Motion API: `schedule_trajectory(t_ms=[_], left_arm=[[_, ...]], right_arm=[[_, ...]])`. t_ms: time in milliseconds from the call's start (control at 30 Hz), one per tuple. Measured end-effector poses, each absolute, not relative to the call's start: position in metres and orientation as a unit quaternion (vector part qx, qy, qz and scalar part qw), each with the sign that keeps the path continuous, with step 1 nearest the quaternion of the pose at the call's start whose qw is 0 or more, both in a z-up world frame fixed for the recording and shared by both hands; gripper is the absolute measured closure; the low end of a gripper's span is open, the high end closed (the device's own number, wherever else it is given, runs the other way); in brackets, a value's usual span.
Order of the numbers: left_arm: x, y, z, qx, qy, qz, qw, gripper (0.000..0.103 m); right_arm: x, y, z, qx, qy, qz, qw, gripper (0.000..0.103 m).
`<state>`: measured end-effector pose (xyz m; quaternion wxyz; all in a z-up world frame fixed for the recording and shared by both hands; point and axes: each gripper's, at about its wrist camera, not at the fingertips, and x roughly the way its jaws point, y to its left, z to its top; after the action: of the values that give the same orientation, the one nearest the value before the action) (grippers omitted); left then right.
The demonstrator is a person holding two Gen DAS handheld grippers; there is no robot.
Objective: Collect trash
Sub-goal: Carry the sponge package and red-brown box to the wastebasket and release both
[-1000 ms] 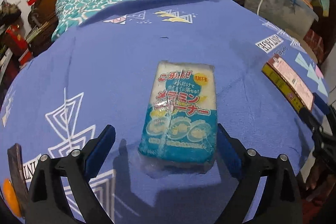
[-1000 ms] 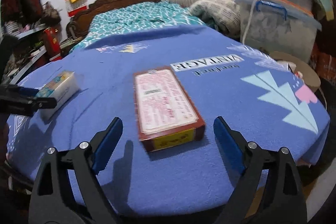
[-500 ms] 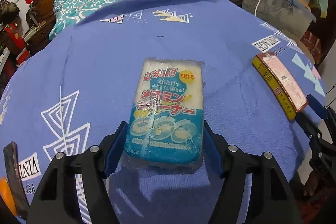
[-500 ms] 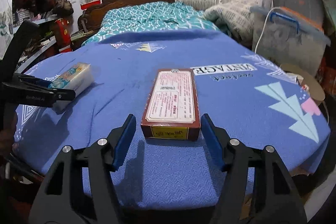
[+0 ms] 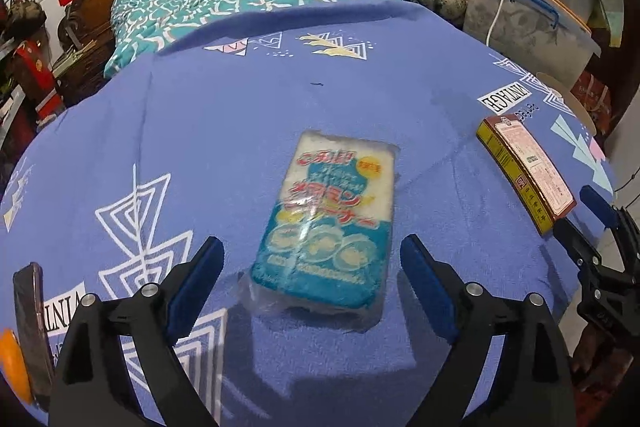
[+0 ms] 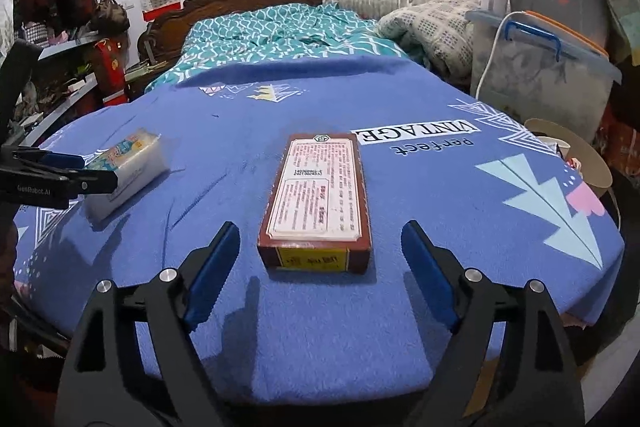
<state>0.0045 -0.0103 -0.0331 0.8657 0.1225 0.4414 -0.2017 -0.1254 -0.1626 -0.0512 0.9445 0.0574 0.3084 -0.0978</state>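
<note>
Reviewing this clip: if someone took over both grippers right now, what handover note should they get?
Left gripper: open, jaws have just been opening again; the sponge pack lies between the fingers, untouched.
Right gripper: open, jaws have just been opening too; the red-brown box lies flat on the blue sheet just ahead, its near end about level with the fingertips, not gripped.
Done: nothing collected; both items sit on the sheet.
Left: close on each item, lift, carry to the trash. No bin is in view.

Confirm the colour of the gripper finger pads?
Blue pads on black arms; clearest in the right wrist view.
</note>
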Motion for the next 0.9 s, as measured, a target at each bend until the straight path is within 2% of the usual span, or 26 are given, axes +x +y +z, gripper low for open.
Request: schedule_trajectory(t_ms=[167,267,300,333,567,900], left_arm=[[0.004,-0.019,-0.041,0.147,0.444,-0.197,0.861,0.021],[0.008,-0.022,-0.047,0.147,0.454,-0.198,0.856,0.040],[0.009,-0.022,-0.047,0.146,0.452,-0.199,0.857,0.043],[0.009,-0.024,-0.046,0.146,0.451,-0.200,0.858,0.043],[0.005,-0.072,-0.016,0.145,0.432,-0.265,0.850,0.045],[0.013,-0.268,0.030,0.203,0.387,-0.428,0.791,0.045]], right_arm=[[-0.124,-0.167,-0.061,0.066,0.313,-0.093,0.943,0.020],[-0.123,-0.173,-0.061,0.073,0.309,-0.093,0.944,0.021],[-0.122,-0.175,-0.062,0.076,0.310,-0.092,0.943,0.036],[-0.121,-0.175,-0.064,0.076,0.312,-0.087,0.943,0.042],[-0.136,-0.207,-0.060,0.112,0.279,-0.094,0.949,0.043],[-0.180,-0.363,-0.040,0.169,0.215,-0.235,0.933,0.043]])
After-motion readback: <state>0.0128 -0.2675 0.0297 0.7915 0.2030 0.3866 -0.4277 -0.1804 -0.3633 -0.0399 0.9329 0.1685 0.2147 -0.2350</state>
